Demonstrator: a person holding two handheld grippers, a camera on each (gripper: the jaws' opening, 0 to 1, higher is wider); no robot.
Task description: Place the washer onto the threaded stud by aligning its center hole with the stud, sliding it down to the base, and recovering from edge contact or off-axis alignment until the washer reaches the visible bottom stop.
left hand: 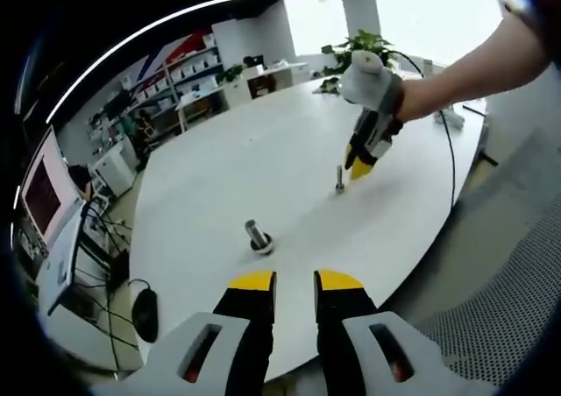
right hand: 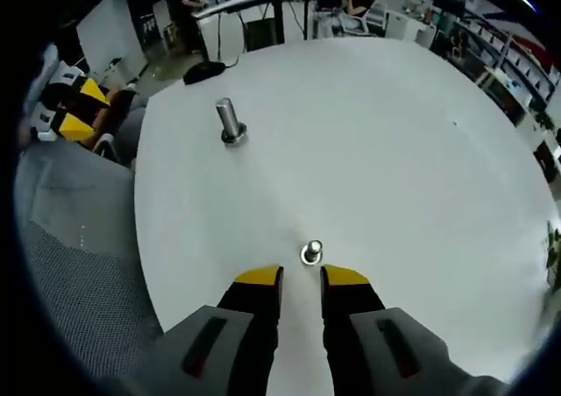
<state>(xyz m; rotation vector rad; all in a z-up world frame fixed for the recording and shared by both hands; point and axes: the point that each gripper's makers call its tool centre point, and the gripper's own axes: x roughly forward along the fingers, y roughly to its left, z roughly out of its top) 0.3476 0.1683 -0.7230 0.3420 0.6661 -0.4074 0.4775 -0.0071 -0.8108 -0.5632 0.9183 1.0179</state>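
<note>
A thin threaded stud (left hand: 340, 179) stands upright on the white round table (left hand: 263, 151). From above it shows as a small metal post (right hand: 312, 253) with a ring around its foot that looks like the washer. My right gripper (right hand: 301, 278) is open, its yellow tips just short of the stud with nothing between them. The left gripper view has that same gripper (left hand: 358, 166) beside the stud, held by a gloved hand. My left gripper (left hand: 295, 282) is open and empty at the table's near edge.
A thicker metal bolt (left hand: 259, 236) stands on its wide head between the two grippers, also seen as the bolt (right hand: 230, 120). A black mouse (right hand: 204, 70) lies at the table's edge. A grey mesh chair (right hand: 79, 265) sits close by. Desks, shelves and a plant (left hand: 355, 50) lie beyond.
</note>
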